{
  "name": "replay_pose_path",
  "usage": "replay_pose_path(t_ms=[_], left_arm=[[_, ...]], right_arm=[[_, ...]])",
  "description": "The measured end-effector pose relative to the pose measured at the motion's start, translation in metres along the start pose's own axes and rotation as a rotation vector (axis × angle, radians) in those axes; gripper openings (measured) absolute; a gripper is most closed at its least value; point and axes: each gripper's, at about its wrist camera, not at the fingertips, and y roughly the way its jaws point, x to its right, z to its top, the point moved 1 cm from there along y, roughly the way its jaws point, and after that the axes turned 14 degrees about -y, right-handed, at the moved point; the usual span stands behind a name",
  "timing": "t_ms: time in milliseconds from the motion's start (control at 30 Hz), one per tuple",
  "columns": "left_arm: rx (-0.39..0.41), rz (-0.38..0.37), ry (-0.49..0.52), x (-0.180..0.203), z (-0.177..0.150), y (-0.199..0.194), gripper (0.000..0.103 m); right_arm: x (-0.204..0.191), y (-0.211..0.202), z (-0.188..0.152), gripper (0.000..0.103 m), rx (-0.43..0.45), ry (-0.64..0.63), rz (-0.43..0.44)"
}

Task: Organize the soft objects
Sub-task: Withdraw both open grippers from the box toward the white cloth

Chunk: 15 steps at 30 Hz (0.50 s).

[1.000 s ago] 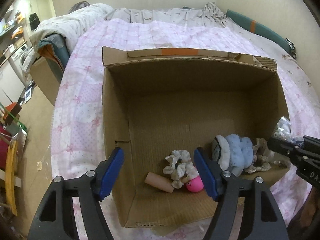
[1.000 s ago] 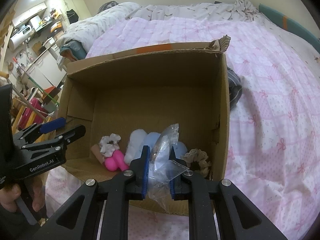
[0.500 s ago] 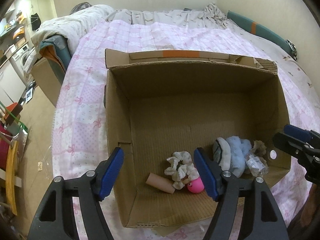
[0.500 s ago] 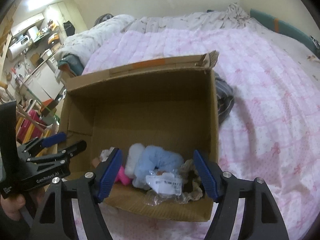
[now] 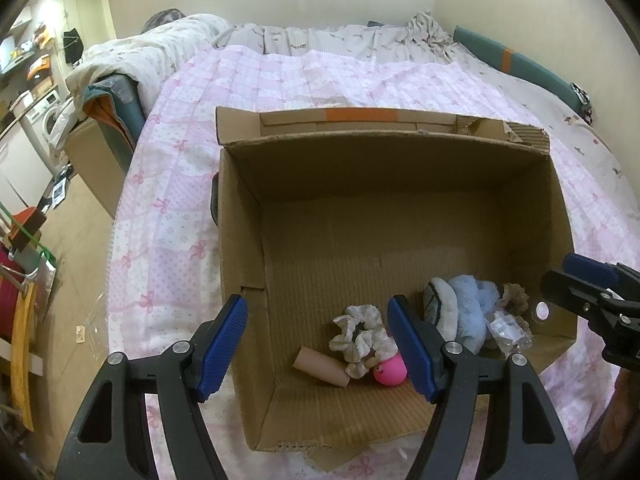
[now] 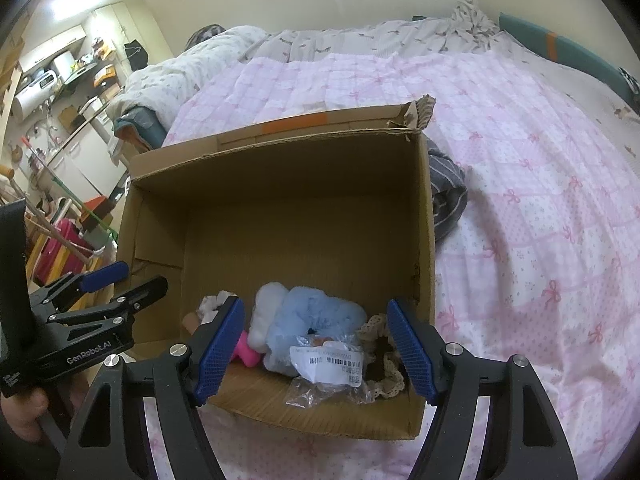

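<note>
Pink patchwork bedding (image 5: 168,240) is covering the bed, and an open cardboard box (image 5: 240,280) is sitting on it, with kitchen clutter showing far off at the left.

Going left to right: the left gripper (image 5: 318,342) is hovering over the box's near left corner, its blue-padded jaws standing wide with nothing between them. Along the near edge of the box floor, a brown cardboard tube (image 5: 322,368) is lying at the left, touching a cream scrunchie (image 5: 360,334) and a bright pink toy (image 5: 390,372) just beside it. Next a white plush piece (image 6: 270,314) is leaning against a fluffy light-blue soft toy (image 6: 320,316). A clear plastic packet (image 6: 328,372) with a white barcode label is lying in front of the blue toy, touching it, and a beige lace scrunchie (image 6: 386,372) is sitting in the near right corner. The right gripper (image 6: 316,344) is hanging above that packet, its jaws spread wide and gripping nothing. A striped grey cloth (image 6: 448,200) is lying just outside the box's right wall.
</note>
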Motion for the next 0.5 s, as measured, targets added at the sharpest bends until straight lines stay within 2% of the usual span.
replay_pose_path(t_ms=[500], left_arm=[[0.049,-0.004,-0.002,-0.007,-0.009,-0.041,0.07]], right_arm=[[-0.008,-0.016,-0.004,0.077,0.029,-0.037,0.016]])
